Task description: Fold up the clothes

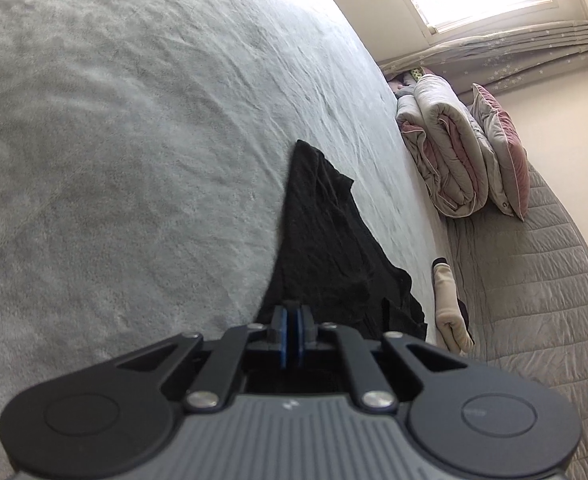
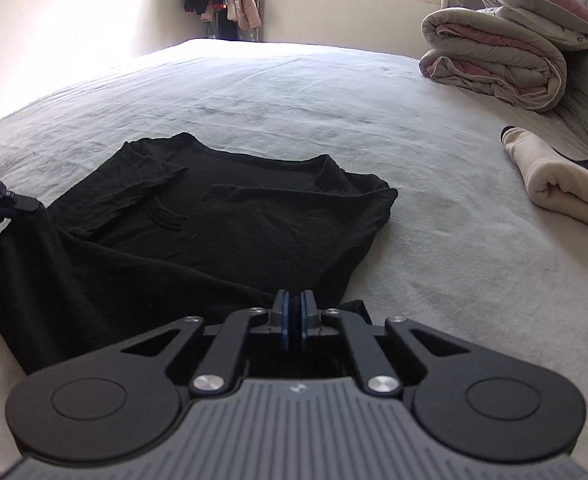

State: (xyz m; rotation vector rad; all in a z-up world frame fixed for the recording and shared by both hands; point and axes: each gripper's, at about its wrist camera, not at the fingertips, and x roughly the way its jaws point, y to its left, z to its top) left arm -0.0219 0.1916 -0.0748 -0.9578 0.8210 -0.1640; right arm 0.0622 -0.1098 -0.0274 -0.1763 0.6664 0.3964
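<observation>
Black, thin-knit, long-sleeved cotton top (image 2: 214, 216) spread on the pale grey fleecy bed cover (image 2: 414, 184), just ahead of the right gripper (image 2: 294, 312); both sleeves folded across the chest, neckline toward the left gripper's side, cloth softly creased; hem edge nearest the right fingers (image 2: 281, 308), long axis running away from them toward the window; one top only. Right fingers drawn together, blue pads nipping the near hem; left gripper (image 1: 293, 320) likewise pressed closed on an edge of the same top (image 1: 322, 232), its tip visible at the far left of the right wrist view (image 2: 10, 204), lifting a corner there. Beyond the right fingers to the right: one rolled cream fleece garment (image 2: 562, 188); further back, one folded grey-and-pink quilt (image 2: 498, 60) with one pillow (image 2: 542, 4) on top.
</observation>
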